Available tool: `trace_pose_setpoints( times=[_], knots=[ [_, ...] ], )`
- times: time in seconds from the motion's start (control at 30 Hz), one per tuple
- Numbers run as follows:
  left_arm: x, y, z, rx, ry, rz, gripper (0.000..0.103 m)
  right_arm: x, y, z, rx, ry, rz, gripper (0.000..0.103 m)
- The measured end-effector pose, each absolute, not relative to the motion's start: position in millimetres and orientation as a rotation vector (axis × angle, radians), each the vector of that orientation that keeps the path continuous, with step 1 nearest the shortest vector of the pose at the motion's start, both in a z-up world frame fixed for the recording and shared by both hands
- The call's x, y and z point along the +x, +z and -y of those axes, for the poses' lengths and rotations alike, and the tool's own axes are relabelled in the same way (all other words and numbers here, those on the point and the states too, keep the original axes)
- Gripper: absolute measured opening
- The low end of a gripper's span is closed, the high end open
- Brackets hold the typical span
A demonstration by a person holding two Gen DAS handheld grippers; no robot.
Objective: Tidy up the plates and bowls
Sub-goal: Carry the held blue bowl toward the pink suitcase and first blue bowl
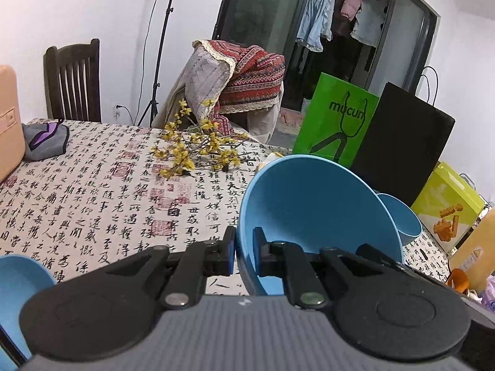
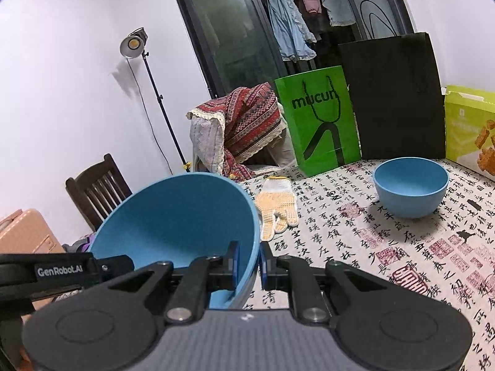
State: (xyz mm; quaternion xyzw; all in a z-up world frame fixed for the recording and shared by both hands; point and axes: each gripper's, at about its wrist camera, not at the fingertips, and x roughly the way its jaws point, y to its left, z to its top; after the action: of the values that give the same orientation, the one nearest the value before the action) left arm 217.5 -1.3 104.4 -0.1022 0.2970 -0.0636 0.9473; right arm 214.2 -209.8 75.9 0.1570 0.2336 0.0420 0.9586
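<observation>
A large blue bowl [image 1: 309,204] hangs tilted above the calligraphy tablecloth [image 1: 92,191]. My left gripper [image 1: 244,241] is shut on its left rim, one pad inside and one outside. The right wrist view shows the same bowl [image 2: 173,216], with my right gripper [image 2: 249,256] shut on its right rim. The left gripper's body [image 2: 58,270] shows at the bowl's far side there. A smaller blue bowl [image 2: 411,191] stands upright on the table to the right, partly hidden behind the large one [image 1: 402,216]. Another blue dish [image 1: 18,284] peeks in at the lower left.
A knitted work glove [image 2: 277,207] lies between the two bowls. A green bag [image 2: 318,117], black bag [image 2: 396,99] and yellow-green box [image 2: 470,130] line the table's far edge. Yellow flowers [image 1: 198,148], a grey cloth [image 1: 46,139], a pink case [image 1: 9,117] and an orange bottle [image 1: 473,247] also sit around.
</observation>
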Motion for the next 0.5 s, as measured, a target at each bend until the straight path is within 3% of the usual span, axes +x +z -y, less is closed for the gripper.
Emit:
trace_pose_setpoints(
  times=[0.5],
  knots=[
    [202, 97, -42, -0.247, -0.135, -0.592, 0.011, 197, 70, 170, 0.313, 0.104, -0.478, 0.013]
  ],
)
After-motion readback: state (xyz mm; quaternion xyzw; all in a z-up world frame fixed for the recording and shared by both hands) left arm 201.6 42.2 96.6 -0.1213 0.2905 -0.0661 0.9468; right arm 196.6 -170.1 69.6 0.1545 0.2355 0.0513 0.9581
